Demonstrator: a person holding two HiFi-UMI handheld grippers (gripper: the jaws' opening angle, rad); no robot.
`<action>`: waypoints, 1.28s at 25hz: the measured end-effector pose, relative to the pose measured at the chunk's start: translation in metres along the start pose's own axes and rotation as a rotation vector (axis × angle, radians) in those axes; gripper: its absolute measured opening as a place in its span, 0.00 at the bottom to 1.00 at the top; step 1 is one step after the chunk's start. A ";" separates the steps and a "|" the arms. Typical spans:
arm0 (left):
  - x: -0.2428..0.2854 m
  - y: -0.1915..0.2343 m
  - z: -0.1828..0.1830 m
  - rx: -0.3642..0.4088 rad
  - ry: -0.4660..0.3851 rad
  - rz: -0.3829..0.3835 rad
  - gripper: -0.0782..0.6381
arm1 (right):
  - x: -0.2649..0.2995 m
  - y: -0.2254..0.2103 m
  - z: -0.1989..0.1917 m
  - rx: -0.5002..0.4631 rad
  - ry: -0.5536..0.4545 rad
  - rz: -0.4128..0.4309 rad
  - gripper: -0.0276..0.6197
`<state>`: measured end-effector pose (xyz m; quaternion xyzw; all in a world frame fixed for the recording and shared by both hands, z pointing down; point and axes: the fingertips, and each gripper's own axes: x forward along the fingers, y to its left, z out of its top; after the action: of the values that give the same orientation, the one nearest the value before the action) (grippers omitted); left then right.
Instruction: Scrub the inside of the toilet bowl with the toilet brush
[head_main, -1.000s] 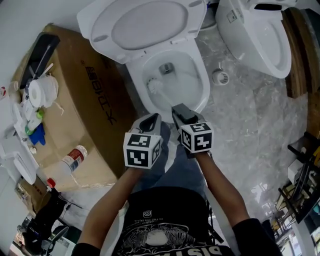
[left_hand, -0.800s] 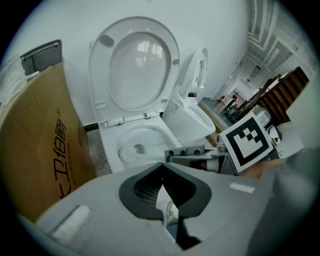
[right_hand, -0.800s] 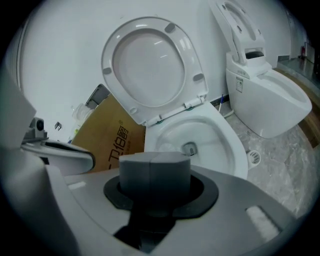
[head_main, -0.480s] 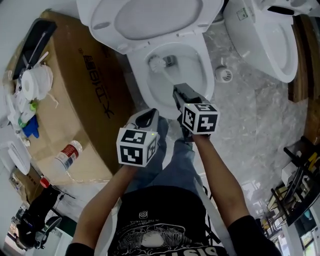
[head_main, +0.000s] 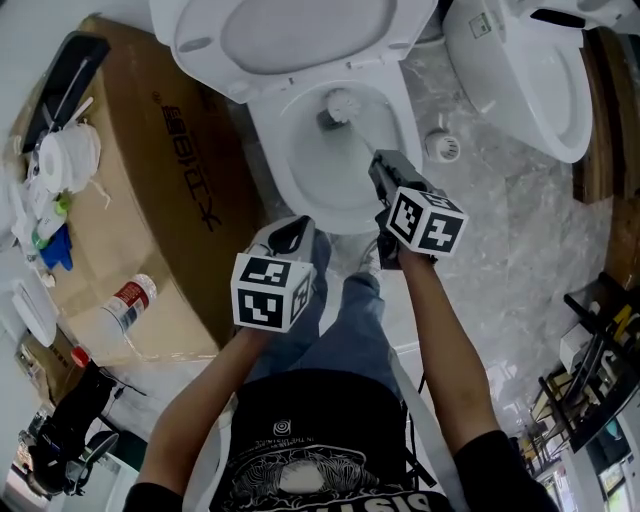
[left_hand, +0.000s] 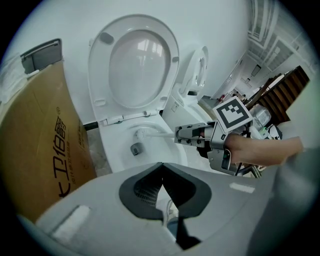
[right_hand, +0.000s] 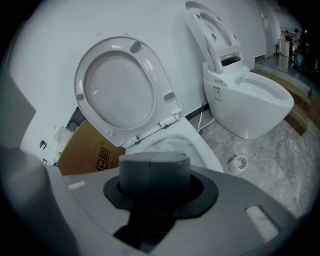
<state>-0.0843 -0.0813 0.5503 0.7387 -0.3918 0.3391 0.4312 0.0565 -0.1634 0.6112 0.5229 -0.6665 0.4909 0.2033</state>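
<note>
Right tool clamped the toilet brush by its handle; shaft ran ahead-left from it, head at far wall of the toilet bowl, by the drain. Left tool, jaws together on nothing, hung back, farther from bowl.

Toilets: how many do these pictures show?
2. The near toilet, lid up, has the brush in its bowl; the other toilet stands to its right. More may be hidden out of view.
</note>
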 end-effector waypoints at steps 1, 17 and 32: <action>0.000 -0.002 -0.001 0.003 0.001 -0.002 0.10 | -0.003 -0.004 0.001 0.002 -0.005 -0.008 0.27; 0.004 -0.038 -0.026 -0.012 -0.014 -0.005 0.10 | -0.069 -0.055 -0.048 0.027 0.014 -0.106 0.27; 0.003 -0.056 -0.049 -0.086 -0.052 0.023 0.10 | -0.106 -0.039 -0.133 -0.013 0.171 -0.034 0.27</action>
<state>-0.0419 -0.0197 0.5513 0.7236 -0.4255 0.3074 0.4482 0.0986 0.0059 0.6028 0.4891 -0.6410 0.5257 0.2713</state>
